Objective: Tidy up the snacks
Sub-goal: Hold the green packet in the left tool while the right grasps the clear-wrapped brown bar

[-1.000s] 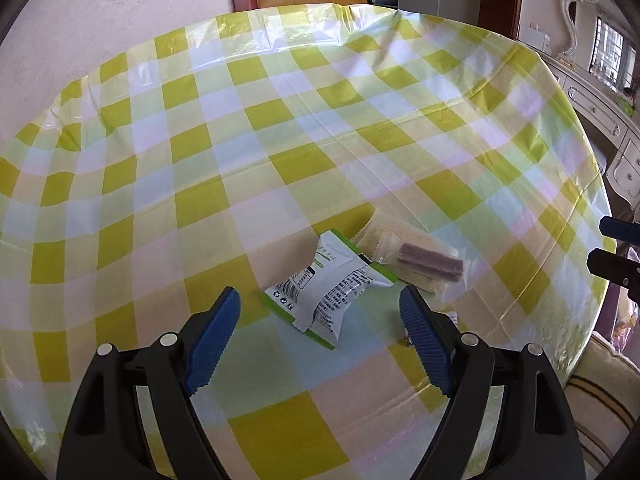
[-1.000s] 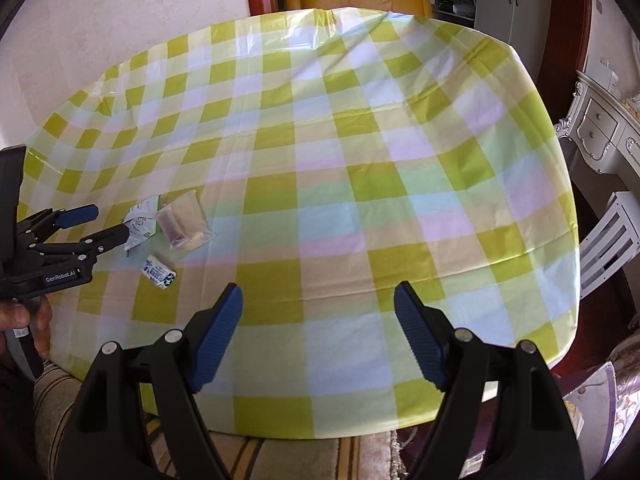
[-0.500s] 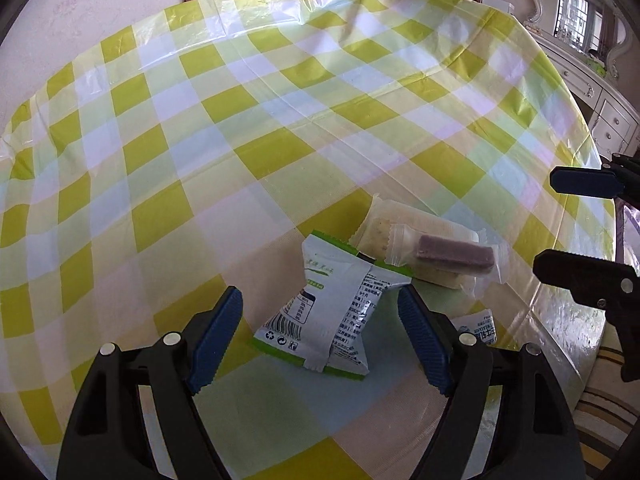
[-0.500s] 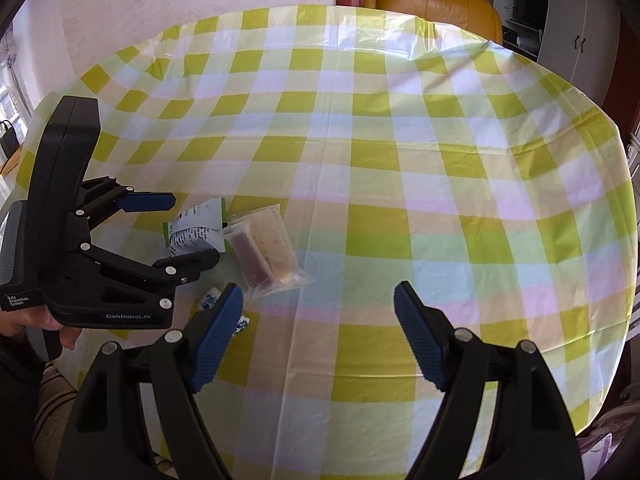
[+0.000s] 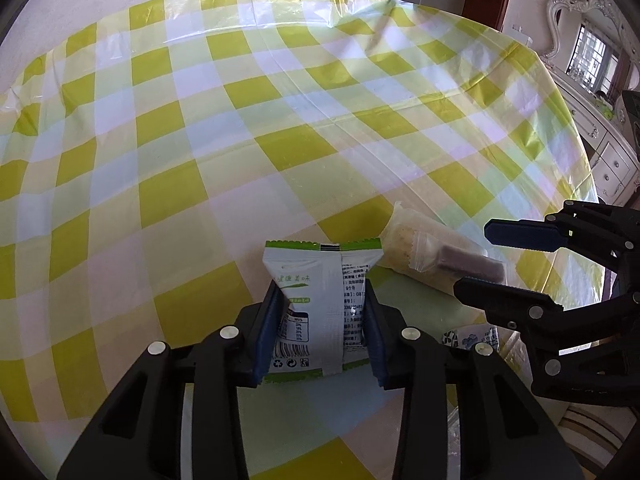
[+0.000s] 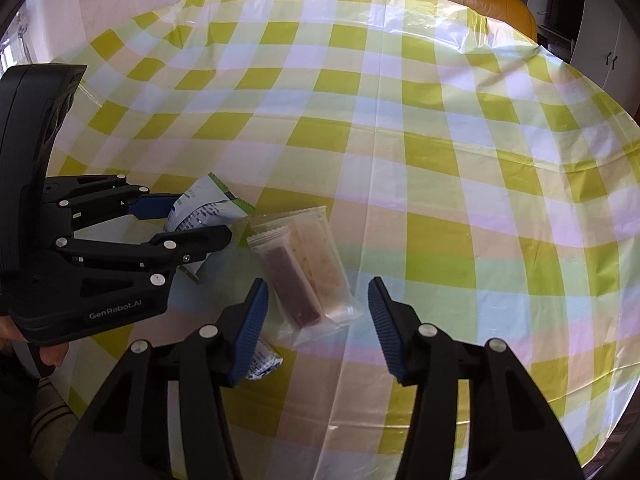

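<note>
Two grippers work over a round table draped in a yellow-and-white checked tablecloth (image 5: pixel 280 128).

Left wrist view: the left gripper (image 5: pixel 320 334) has its blue pads pressed against both sides of a white-and-green snack packet (image 5: pixel 320 280), which rests on the cloth with its printed back seam facing up. Just right of that packet lies a clear-wrapped beige biscuit bar (image 5: pixel 416 248), with a clear-wrapped brown bar (image 5: pixel 472 266) lying on top of it. The right gripper (image 5: pixel 504 256) enters from the right, jaws apart, bracketing the brown bar's end. A small blue-and-white wrapper (image 5: pixel 468 336) lies near the packet, toward the table edge.

Right wrist view: the right gripper (image 6: pixel 316 328) stands wide open and holds nothing; the brown bar (image 6: pixel 294 288) and beige bar (image 6: pixel 320 264) lie between its fingers. Left of the bars, the left gripper (image 6: pixel 188 216) is clamped on the white-and-green packet (image 6: pixel 200 210). The small wrapper (image 6: pixel 262 362) lies partly hidden by the right gripper's left finger.
</note>
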